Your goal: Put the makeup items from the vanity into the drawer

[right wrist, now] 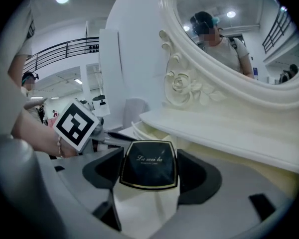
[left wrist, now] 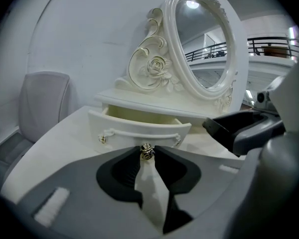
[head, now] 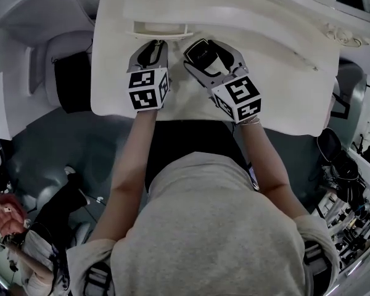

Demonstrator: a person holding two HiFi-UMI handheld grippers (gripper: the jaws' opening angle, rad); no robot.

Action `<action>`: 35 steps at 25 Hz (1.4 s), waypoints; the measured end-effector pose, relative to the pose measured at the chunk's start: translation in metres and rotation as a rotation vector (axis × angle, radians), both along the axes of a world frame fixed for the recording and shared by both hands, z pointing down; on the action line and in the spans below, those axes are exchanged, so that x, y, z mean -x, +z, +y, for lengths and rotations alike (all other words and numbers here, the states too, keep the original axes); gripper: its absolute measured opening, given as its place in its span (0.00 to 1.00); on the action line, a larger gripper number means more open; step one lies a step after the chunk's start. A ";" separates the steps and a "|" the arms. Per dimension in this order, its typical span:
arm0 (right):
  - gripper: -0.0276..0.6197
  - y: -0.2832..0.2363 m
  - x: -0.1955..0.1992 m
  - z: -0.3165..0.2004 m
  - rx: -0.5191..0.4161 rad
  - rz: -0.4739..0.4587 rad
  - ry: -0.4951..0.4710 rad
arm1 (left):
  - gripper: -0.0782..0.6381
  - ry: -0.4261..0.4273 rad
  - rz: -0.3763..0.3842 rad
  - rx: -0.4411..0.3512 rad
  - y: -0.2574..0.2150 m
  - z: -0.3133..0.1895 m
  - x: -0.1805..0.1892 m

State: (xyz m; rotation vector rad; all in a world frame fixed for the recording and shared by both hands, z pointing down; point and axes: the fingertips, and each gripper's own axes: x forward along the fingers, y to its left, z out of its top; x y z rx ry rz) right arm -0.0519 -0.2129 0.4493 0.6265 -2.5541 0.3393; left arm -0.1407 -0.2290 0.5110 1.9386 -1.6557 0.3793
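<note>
An open cream drawer (left wrist: pixel 139 127) juts from the front of the white vanity (head: pixel 283 85), and in the head view the drawer (head: pixel 163 29) lies just beyond both grippers. My left gripper (left wrist: pixel 147 154) is pinched on the small gold drawer knob (left wrist: pixel 147 151) at the middle of the drawer front; in the head view the left gripper (head: pixel 153 44) touches that front. My right gripper (right wrist: pixel 148 167) is shut on a black square compact (right wrist: pixel 149 164) with a gold rim and gold lettering. In the head view the right gripper (head: pixel 200 54) holds the compact (head: pixel 200 50) just right of the drawer.
An oval mirror (left wrist: pixel 204 39) in a carved white frame stands on a raised shelf behind the drawer. A grey padded chair (left wrist: pixel 40 103) is to the left. A black stool (head: pixel 74 82) sits beside the vanity. Another person (head: pixel 12 227) is at the lower left.
</note>
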 end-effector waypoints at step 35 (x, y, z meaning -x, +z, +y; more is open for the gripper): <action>0.55 0.000 0.090 -0.018 0.064 0.064 -0.168 | 0.25 0.010 -0.001 -0.029 0.000 0.017 0.002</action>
